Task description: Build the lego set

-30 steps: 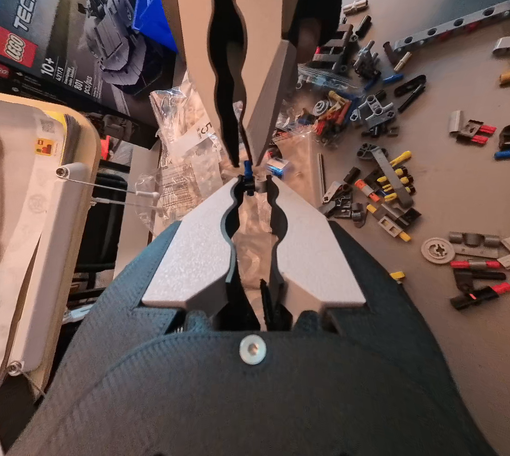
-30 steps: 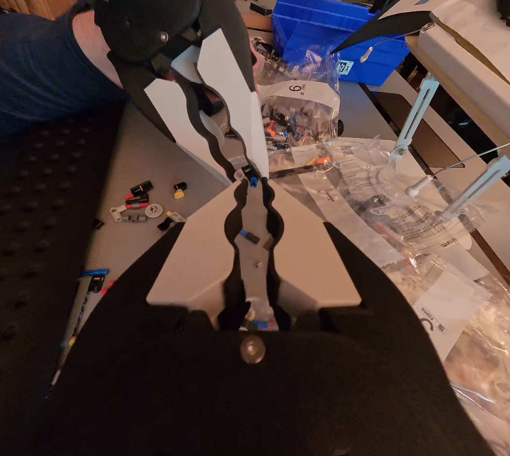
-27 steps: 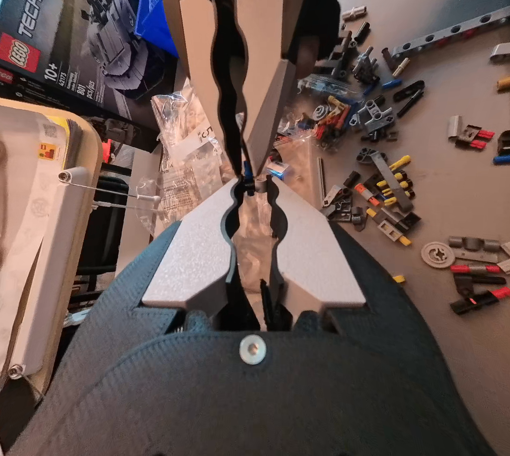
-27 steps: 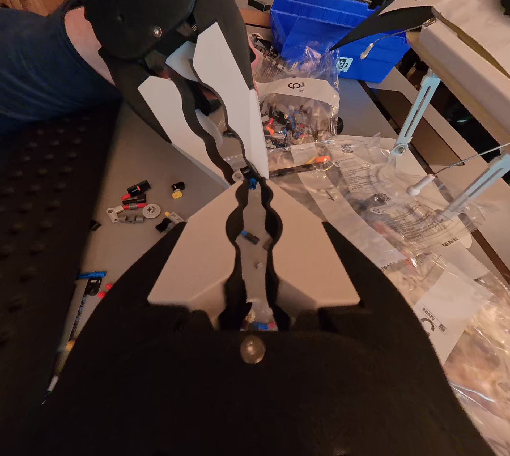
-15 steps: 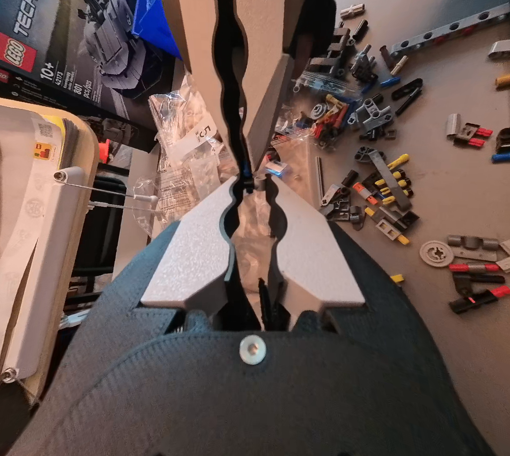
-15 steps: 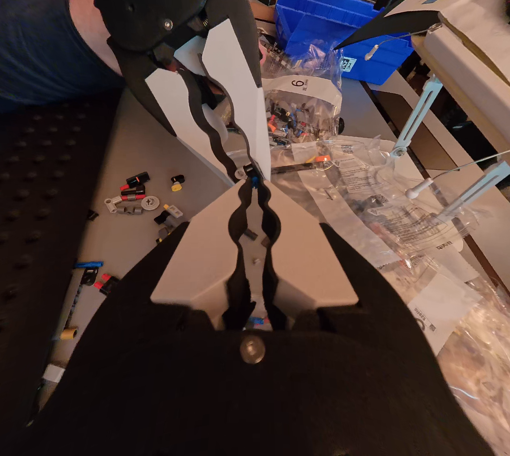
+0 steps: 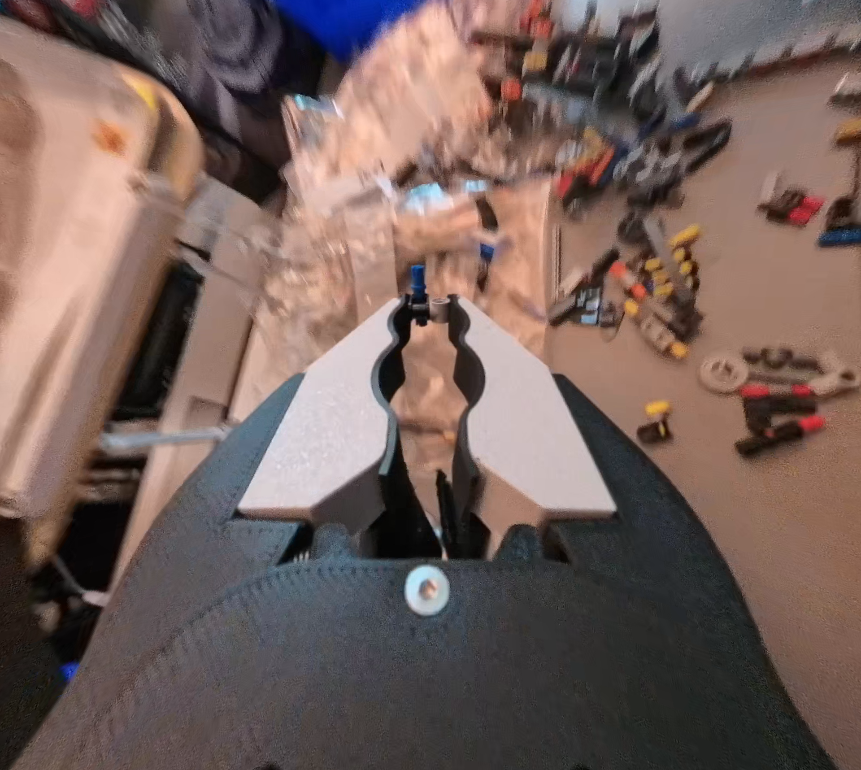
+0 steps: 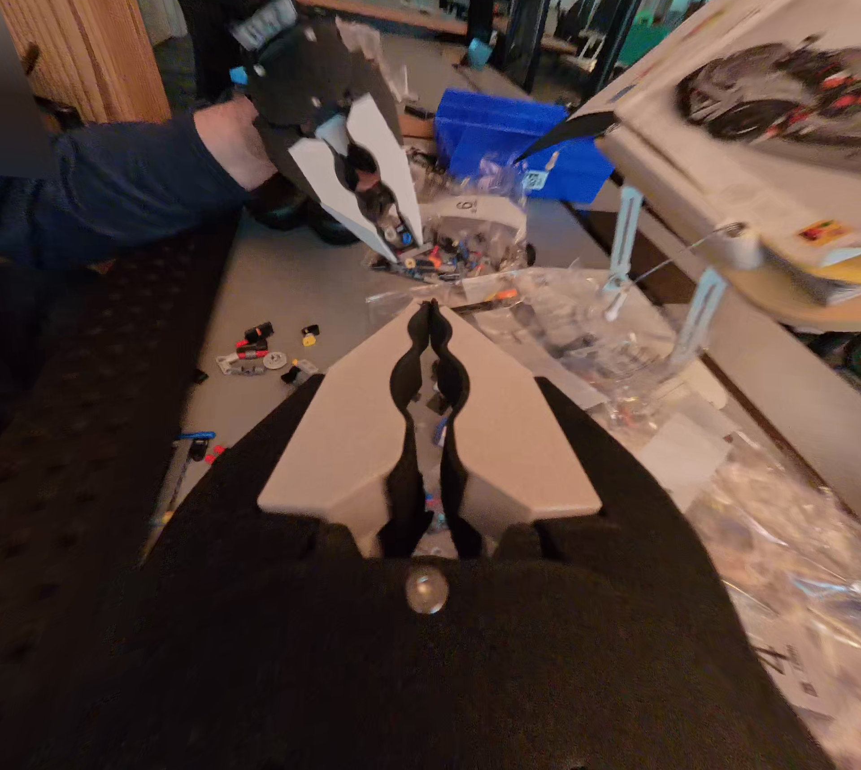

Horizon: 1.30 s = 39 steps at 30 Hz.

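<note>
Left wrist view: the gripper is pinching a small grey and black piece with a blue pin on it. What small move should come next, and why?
Probably carry the small assembly, with its blue pin standing up, over to the loose parts on the table. The left gripper is shut on it, while the right gripper is shut on nothing and free to fetch the next part. The left view is blurred.

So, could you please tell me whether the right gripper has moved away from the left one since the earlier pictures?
Yes. The right gripper has pulled back from the left gripper, which now sits farther off by the blue bin.
</note>
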Tool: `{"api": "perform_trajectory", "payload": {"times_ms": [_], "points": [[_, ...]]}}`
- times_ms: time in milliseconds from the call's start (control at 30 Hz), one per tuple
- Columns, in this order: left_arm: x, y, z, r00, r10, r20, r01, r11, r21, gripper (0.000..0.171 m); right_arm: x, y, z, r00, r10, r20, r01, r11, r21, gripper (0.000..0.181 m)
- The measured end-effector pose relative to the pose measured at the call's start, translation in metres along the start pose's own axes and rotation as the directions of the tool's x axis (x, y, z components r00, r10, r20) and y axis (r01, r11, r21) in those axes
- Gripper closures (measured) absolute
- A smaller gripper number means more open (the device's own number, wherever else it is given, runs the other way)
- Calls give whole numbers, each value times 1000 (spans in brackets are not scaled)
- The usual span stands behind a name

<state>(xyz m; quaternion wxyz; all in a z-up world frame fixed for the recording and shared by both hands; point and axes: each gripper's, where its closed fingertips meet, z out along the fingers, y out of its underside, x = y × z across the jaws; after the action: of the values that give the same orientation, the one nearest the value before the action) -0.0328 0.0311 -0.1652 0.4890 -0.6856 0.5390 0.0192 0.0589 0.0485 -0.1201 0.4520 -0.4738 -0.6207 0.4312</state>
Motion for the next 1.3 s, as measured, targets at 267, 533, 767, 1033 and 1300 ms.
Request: {"api": "perform_trajectory", "payload": {"times_ms": [267,533,767,1033,1300], "points": [[9,-27,26,987,134,90,-139,989,50,156,-12,24,63,997,76,34,-72,992,-99,177],[5,-26,38,947,267,181,-265,964,-35,157,-4,23,64,985,170,14,-169,984,-65,175],[-5,-25,45,901,340,268,-321,940,-116,157,7,25,63,975,217,-54,-220,974,-60,178],[-13,-28,49,902,292,319,-270,956,-112,156,14,23,62,976,173,-133,-182,982,-59,180],[-12,-26,48,927,221,303,-201,975,-97,156,12,21,59,984,69,-163,-88,990,-109,181]]}}
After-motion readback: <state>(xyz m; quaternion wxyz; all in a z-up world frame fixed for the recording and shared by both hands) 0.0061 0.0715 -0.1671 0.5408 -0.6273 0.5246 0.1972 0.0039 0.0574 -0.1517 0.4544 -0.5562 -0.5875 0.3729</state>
